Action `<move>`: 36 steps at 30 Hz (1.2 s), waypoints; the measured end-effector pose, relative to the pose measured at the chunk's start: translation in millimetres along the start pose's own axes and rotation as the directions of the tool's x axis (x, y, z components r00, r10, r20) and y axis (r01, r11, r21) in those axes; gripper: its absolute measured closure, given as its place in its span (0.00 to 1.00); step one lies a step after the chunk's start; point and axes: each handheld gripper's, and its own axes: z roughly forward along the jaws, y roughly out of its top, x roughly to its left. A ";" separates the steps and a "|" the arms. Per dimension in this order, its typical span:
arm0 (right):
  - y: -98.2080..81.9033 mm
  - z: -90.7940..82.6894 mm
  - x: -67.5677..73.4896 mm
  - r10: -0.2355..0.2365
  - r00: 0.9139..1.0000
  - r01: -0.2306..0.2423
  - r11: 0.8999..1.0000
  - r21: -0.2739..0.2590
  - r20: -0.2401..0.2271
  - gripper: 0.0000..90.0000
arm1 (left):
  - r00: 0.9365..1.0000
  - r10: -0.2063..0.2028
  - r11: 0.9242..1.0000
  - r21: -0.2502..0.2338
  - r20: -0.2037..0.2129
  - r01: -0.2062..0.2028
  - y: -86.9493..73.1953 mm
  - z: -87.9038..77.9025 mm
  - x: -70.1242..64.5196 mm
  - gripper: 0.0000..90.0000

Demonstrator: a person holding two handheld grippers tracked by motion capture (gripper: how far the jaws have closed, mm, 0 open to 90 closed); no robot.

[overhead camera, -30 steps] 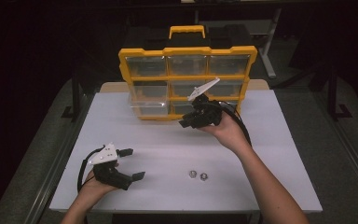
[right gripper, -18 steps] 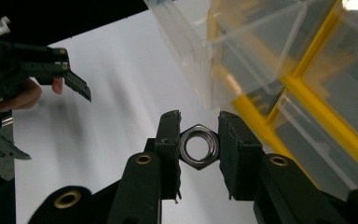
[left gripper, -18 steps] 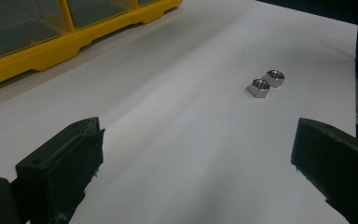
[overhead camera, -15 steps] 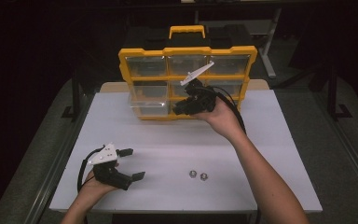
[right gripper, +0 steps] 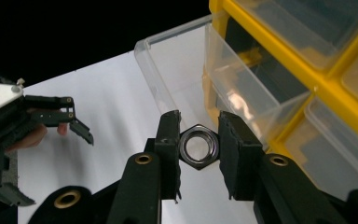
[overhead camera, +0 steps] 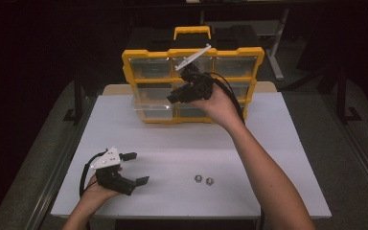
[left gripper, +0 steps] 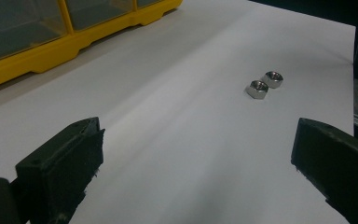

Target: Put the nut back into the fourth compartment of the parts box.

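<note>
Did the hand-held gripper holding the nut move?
Yes. The right hand-held gripper rose and went farther up the front of the yellow organizer, carrying the nut toward its upper drawers.

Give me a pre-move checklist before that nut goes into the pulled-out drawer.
1. Nut held: ok. The right gripper has its jaws shut on the hex nut, across its flats.
2. Drawer open: ok. The clear drawer is pulled out of the yellow organizer.
3. Nut above the drawer opening: cannot tell. In the right gripper view it hangs near the drawer's front corner, with white table behind it.
4. Drawer contents: cannot tell through the clear plastic.
5. Left gripper out of the way: ok. The left gripper rests open at the near edge of the table.
6. Remaining nuts: ok. Two nuts lie together on the table.
</note>
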 end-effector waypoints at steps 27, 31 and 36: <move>24.9 43.6 -9.7 -0.014 1.000 0.013 0.998 0.063 0.022 0.76 | 1.000 0.020 1.000 0.007 0.006 -0.020 0.7 0.1 0.0 0.02; 24.0 46.2 -12.4 -0.025 1.000 0.024 0.998 0.064 0.014 0.70 | 1.000 0.009 1.000 0.002 0.006 -0.009 0.6 0.5 -0.6 0.02; 24.6 39.8 -10.8 -0.001 1.000 0.000 0.999 0.033 0.021 0.51 | 1.000 0.021 1.000 0.006 0.005 -0.021 0.7 0.3 -0.1 0.02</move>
